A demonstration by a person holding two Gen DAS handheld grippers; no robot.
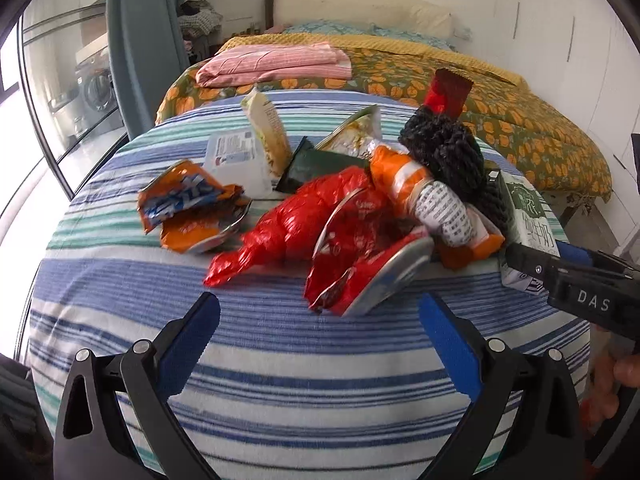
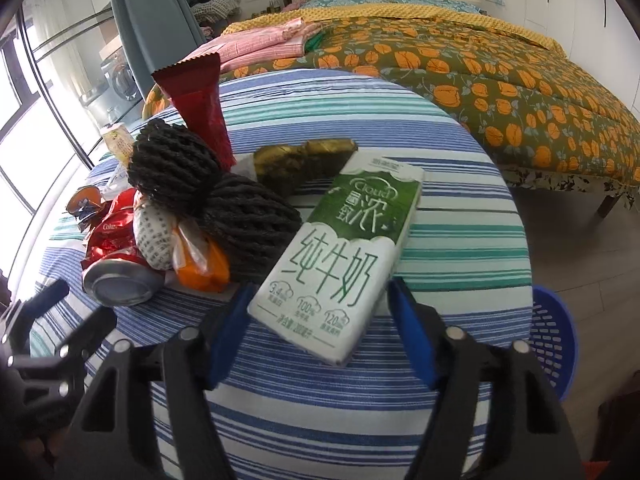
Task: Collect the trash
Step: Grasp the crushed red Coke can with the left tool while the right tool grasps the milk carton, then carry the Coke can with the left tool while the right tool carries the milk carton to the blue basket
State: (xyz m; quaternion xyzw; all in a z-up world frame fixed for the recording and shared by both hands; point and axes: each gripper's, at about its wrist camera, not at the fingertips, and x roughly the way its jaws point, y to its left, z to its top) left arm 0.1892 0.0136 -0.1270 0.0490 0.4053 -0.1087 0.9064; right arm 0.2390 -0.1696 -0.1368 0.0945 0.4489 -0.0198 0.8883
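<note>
On the striped surface [image 2: 460, 248], close to its near edge, lay a green and white milk carton [image 2: 340, 256]. It was flat on its back, with its bottom end toward the right gripper [image 2: 320, 316]. That end sat between the two blue pads. The left pad looked right up against the carton's side, but the right pad stood a little way off, so the jaws were still apart and not squeezing yet. No earlier picture shows how they got there.

I think the step in hand was picking up this carton. The next move would be to shut the jaws until both pads pressed its sides, then lift it. A blue basket [image 2: 554, 340] stood low beside the surface on the right, and that looked like the place for trash.

Just left of the carton lay a heap of rubbish: black foam netting [image 2: 208, 188], an orange bag [image 2: 204, 264], a crushed red can [image 2: 116, 272] and a red wrapper [image 2: 200, 108].

The left gripper [image 1: 320, 320] hung over bare cloth, near the red can [image 1: 360, 268] but not touching it. Its jaws were wide apart with nothing between them. Behind it all was a bed [image 2: 500, 80] with an orange flower cover.
</note>
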